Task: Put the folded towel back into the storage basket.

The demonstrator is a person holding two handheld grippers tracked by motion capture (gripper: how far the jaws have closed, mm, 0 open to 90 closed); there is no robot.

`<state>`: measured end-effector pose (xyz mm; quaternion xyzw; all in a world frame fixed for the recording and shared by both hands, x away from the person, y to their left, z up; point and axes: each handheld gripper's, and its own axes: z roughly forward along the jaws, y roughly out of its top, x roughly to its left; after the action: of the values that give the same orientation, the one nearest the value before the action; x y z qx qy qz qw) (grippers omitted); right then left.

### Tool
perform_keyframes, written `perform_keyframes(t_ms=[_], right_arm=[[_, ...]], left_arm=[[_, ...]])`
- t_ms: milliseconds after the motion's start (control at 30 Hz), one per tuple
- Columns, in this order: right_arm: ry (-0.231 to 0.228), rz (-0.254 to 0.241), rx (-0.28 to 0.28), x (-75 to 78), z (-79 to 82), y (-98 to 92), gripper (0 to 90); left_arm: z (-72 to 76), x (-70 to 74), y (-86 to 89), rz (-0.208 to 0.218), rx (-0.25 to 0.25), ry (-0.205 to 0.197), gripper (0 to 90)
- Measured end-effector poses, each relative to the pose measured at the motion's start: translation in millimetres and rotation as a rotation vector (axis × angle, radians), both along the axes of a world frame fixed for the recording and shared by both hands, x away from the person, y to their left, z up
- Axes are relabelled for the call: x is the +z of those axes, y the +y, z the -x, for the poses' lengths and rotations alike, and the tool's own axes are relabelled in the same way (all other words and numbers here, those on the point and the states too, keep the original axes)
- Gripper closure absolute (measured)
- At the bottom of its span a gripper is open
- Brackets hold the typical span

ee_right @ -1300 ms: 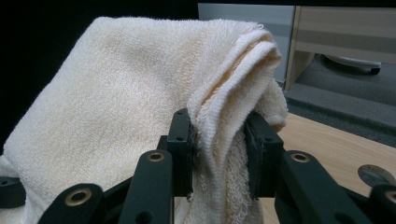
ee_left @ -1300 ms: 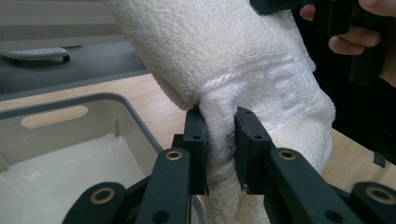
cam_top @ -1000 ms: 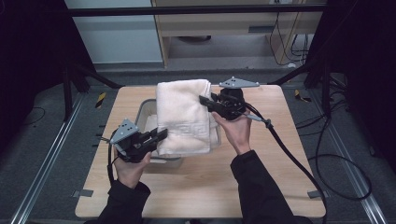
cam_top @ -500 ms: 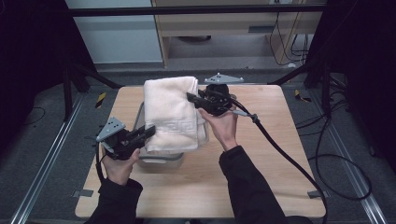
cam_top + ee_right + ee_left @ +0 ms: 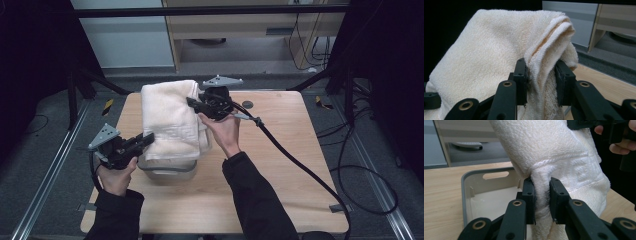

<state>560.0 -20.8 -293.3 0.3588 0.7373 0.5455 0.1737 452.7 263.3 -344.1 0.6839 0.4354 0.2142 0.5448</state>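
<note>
Towel (image 5: 170, 117): pinched in my left claw (image 5: 541, 192) and right claw (image 5: 540, 75), stretched above the bin (image 5: 167, 170) for lowering in.

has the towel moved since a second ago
Yes. In the high view the towel, held by both grippers, has shifted left across the table, toward its left edge.

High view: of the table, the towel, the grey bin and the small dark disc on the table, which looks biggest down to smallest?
1. table
2. towel
3. grey bin, mostly hidden under the towel, so unsure
4. dark disc
</note>
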Motion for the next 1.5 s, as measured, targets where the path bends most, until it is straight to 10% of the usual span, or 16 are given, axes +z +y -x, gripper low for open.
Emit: perform_keyframes(t_ms=[1500], right_arm=[[0.131,0.057,-0.025,-75.5,-32.7,45.8,66.9]], left_arm=[[-33.7,-52.4,27.9,-0.128,0.072,0.161,75.9]])
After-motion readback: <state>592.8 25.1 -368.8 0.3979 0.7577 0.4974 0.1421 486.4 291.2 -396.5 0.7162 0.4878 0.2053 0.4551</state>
